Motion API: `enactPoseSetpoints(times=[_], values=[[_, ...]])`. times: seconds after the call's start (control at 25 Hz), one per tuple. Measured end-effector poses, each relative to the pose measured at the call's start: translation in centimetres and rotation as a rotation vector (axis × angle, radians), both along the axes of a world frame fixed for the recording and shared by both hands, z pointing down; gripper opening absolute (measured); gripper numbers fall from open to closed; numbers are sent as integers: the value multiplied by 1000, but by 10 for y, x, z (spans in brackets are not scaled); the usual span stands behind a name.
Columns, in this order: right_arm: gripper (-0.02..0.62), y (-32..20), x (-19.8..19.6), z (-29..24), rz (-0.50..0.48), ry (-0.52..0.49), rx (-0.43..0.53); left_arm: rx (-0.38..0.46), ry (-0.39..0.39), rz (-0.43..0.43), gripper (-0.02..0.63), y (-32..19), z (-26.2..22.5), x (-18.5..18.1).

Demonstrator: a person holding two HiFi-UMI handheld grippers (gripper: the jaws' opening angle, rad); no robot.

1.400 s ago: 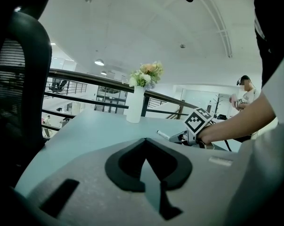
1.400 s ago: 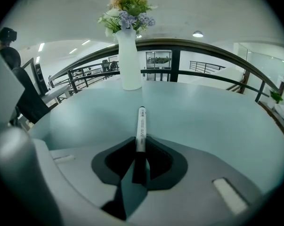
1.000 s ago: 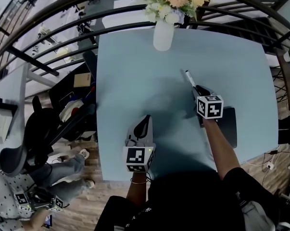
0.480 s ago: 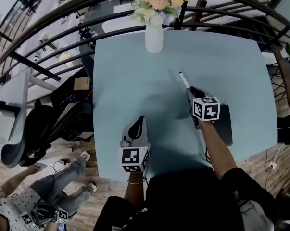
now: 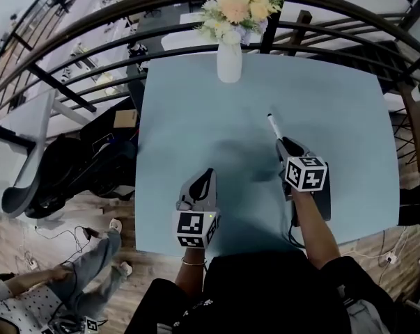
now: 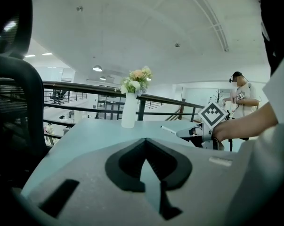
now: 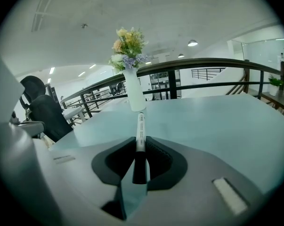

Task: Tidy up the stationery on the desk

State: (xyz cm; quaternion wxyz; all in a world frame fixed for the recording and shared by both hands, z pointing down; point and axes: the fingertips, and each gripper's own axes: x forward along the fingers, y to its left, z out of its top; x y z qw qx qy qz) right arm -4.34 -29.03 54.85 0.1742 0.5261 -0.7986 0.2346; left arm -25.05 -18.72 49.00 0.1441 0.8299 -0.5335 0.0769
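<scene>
Evidently the carry step: my right gripper [image 5: 286,147] clenched the marker [image 7: 140,124]; my left gripper [image 5: 207,175] was closed, empty. The next move likely needed a storage spot.

Gripping a marker pen [image 7: 141,126] in the right gripper [image 7: 140,140], jaws pressed on its dark end, white barrel sticking forward above the pale blue table [image 7: 217,121]. Pointing roughly at a white vase [image 7: 134,95] of flowers [image 7: 127,46] near the far edge. Beyond, a dark railing [image 7: 203,65]; at left, a black office chair [image 7: 45,109].
</scene>
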Motion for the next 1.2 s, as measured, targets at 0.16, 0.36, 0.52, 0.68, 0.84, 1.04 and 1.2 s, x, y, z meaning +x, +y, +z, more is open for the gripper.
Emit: enactPoseSetpoints(times=[0.16, 0.36, 0.52, 0.68, 0.84, 1.04, 1.2], values=[[80, 9, 12, -9, -2, -34, 19, 6, -18, -10, -8, 2, -4, 10], [80, 22, 51, -19, 5, -62, 13, 11, -44, -2, -8, 2, -20, 49], [80, 33, 73, -22, 18, -75, 15, 10, -53, 4, -8, 7, -22, 67], [80, 43, 91, -24, 42, -88, 20, 13, -65, 25, -8, 9, -26, 84], [80, 54, 111, -24, 71, -98, 21, 23, -70, 46, -8, 9, -28, 99], [80, 68, 141, -23, 118, -103, 20, 20, -77, 74, -8, 12, -28, 118], [80, 78, 161, -25, 146, -107, 21, 25, -86, 93, -8, 15, -31, 132]])
